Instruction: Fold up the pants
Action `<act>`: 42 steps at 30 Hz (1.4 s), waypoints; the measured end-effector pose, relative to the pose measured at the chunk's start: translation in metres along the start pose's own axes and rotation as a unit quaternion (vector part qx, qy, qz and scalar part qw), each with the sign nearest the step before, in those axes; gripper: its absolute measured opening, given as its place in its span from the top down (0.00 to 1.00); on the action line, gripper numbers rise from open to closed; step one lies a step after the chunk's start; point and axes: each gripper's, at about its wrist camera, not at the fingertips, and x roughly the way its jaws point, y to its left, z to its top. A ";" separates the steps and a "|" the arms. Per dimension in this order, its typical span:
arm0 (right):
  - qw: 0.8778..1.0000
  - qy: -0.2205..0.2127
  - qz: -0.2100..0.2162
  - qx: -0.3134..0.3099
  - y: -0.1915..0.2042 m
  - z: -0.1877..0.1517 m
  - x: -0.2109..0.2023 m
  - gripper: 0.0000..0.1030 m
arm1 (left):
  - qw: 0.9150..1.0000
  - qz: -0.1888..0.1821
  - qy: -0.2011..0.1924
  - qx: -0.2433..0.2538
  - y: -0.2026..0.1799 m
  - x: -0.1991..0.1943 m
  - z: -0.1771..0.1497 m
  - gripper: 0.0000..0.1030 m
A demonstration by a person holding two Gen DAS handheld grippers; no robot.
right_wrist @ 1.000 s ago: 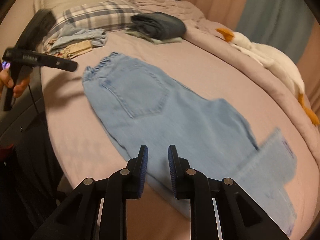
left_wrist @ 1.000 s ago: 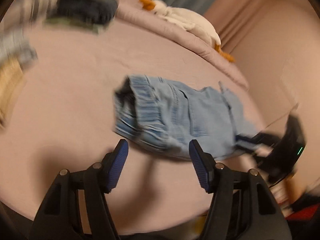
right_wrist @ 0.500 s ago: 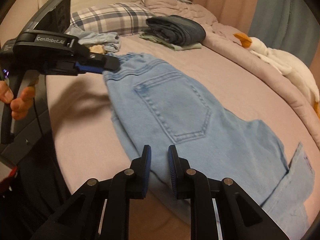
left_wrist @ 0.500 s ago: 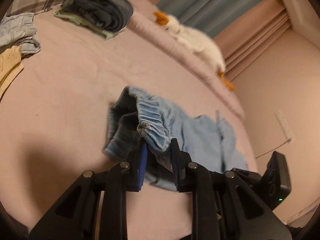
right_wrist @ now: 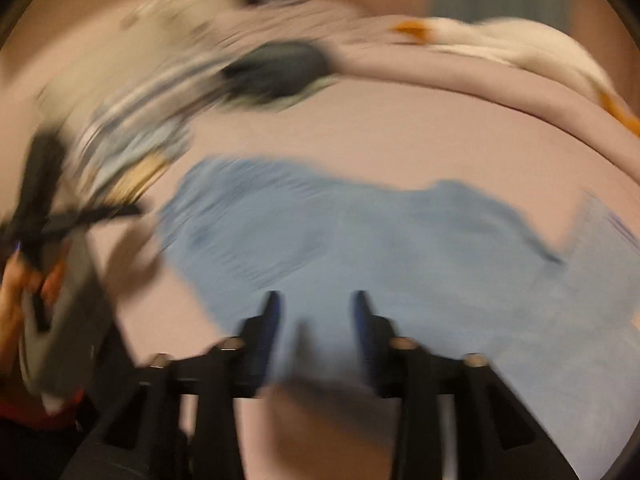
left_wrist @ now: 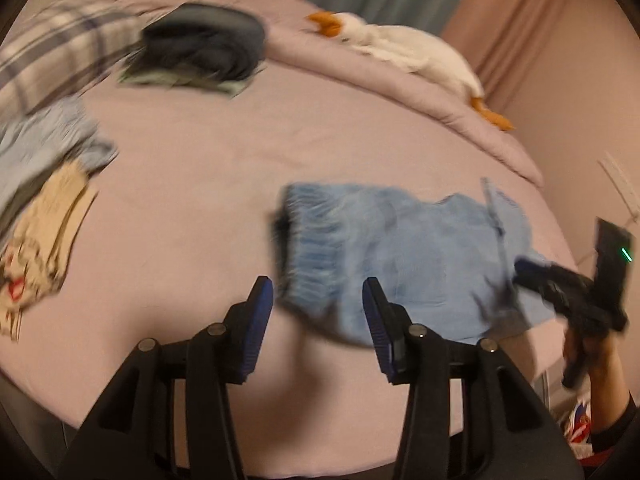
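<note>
Light blue jeans (left_wrist: 404, 256) lie on the pink bed (left_wrist: 224, 168), waistband toward my left gripper. My left gripper (left_wrist: 318, 312) is open and empty just in front of the waistband. The jeans also fill the middle of the blurred right wrist view (right_wrist: 360, 240). My right gripper (right_wrist: 316, 316) is open over the near edge of the jeans, holding nothing. The right gripper shows at the far right of the left wrist view (left_wrist: 568, 292), and the left gripper at the far left of the right wrist view (right_wrist: 48, 216).
A folded dark pile (left_wrist: 204, 44) sits at the back by a plaid pillow (left_wrist: 52, 56). Blue and beige clothes (left_wrist: 40, 184) lie at the left. A white goose toy (left_wrist: 404, 52) rests on the rolled duvet. The bed edge is near me.
My left gripper let go of the waistband and opened; the jeans dropped flat. My right gripper opened too. Both views swung and blurred.
</note>
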 end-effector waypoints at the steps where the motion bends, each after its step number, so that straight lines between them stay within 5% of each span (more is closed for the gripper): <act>1: 0.999 -0.006 -0.028 0.029 -0.023 0.005 -0.006 0.45 | 1.000 -0.006 0.001 0.009 -0.007 0.002 0.002 0.55; 6: 0.971 0.018 -0.180 0.156 -0.132 0.038 -0.004 0.44 | 0.996 -0.069 0.037 0.049 -0.064 0.052 0.020 0.54; 10: 0.948 0.055 -0.231 0.213 -0.193 0.064 0.026 0.45 | 0.991 -0.084 0.064 0.078 -0.106 0.091 0.022 0.29; 17: 0.923 0.131 -0.299 0.203 -0.222 0.082 0.087 0.48 | 0.981 -0.093 0.123 0.121 -0.147 0.142 0.002 0.29; 18: 0.925 0.122 -0.298 0.204 -0.223 0.082 0.083 0.57 | 0.980 -0.088 0.122 0.128 -0.147 0.143 -0.001 0.29; 19: 0.928 0.115 -0.288 0.206 -0.225 0.082 0.078 0.91 | 0.980 -0.085 0.119 0.134 -0.148 0.143 -0.002 0.29; 22: 0.933 0.086 -0.274 0.218 -0.231 0.073 0.056 0.96 | 0.979 -0.086 0.115 0.143 -0.144 0.139 -0.006 0.29; 25: 0.935 -0.004 -0.229 0.273 -0.234 0.055 -0.005 0.96 | 0.980 -0.092 0.116 0.134 -0.140 0.138 -0.006 0.29; 28: 0.921 -0.099 -0.211 0.313 -0.227 0.024 -0.081 0.95 | 0.980 -0.093 0.114 0.133 -0.139 0.136 -0.007 0.29; 33: 0.871 -0.173 -0.212 0.409 -0.215 -0.078 -0.160 0.95 | 0.980 -0.086 0.111 0.144 -0.139 0.135 -0.013 0.28; 37: 0.832 -0.133 -0.174 0.510 -0.233 -0.166 -0.143 0.91 | 0.978 -0.078 0.116 0.154 -0.148 0.138 -0.011 0.28; 40: 0.793 -0.193 -0.096 0.569 -0.245 -0.203 -0.141 0.89 | 0.977 -0.065 0.119 0.165 -0.153 0.139 -0.011 0.28; 42: 0.776 -0.216 -0.091 0.586 -0.249 -0.208 -0.148 0.80 | 0.977 -0.059 0.119 0.169 -0.156 0.138 -0.013 0.28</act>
